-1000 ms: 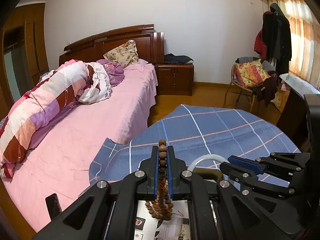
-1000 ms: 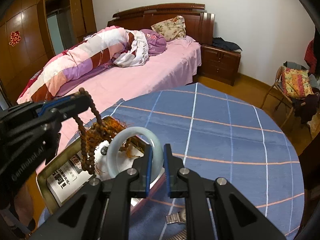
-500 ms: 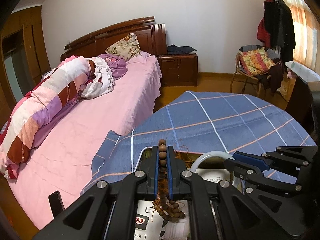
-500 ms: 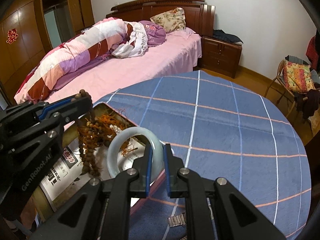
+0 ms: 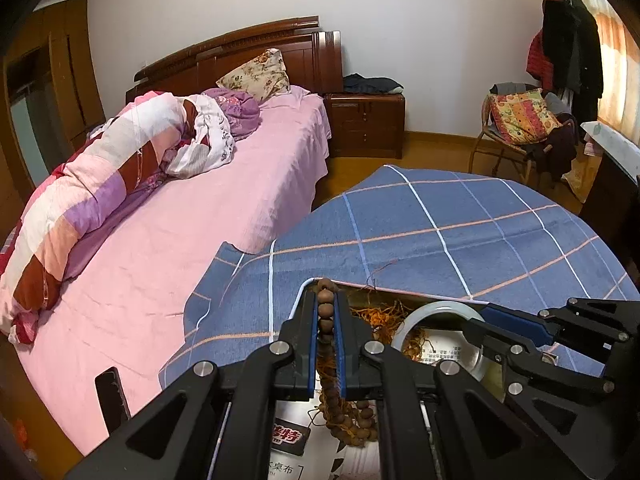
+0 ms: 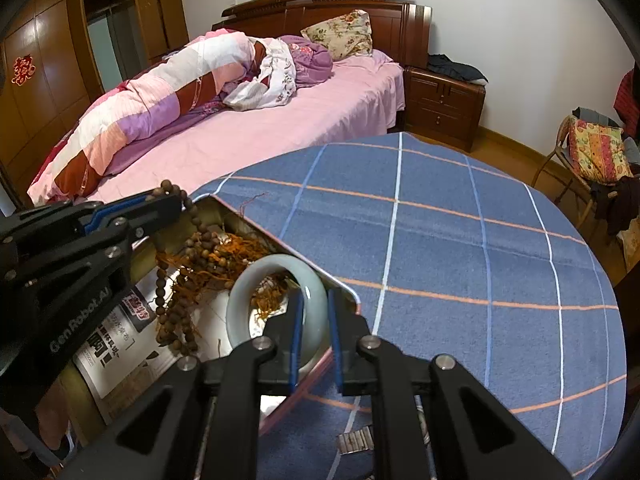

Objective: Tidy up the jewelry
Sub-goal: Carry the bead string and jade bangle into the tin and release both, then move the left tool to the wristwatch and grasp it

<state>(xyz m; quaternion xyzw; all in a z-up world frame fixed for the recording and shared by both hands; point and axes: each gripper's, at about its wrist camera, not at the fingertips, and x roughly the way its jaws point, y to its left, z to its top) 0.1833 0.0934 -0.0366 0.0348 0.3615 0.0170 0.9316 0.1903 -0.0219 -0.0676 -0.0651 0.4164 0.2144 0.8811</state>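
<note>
My left gripper [image 5: 326, 312] is shut on a strand of brown wooden beads [image 5: 325, 308]; the rest of the strand with orange tassels [image 6: 208, 260] hangs into a metal tin [image 6: 240, 210] lined with printed paper. My right gripper [image 6: 316, 320] is shut on a pale green jade bangle [image 6: 256, 276], held at the tin's right side, its lower part inside the tin. The bangle also shows in the left wrist view [image 5: 440, 310], with the right gripper's fingers [image 5: 516, 324] on it.
The tin sits on a round table with a blue checked cloth [image 6: 460, 240]. A metal watch band [image 6: 354, 442] lies on the cloth below the right gripper. A pink bed [image 5: 180, 240] stands beside the table, a chair with clothes [image 5: 520, 120] beyond.
Both grippers have moved lower towards the tin. The bead strand now lies deeper in the tin, and the bangle has come down to the tin's edge.
</note>
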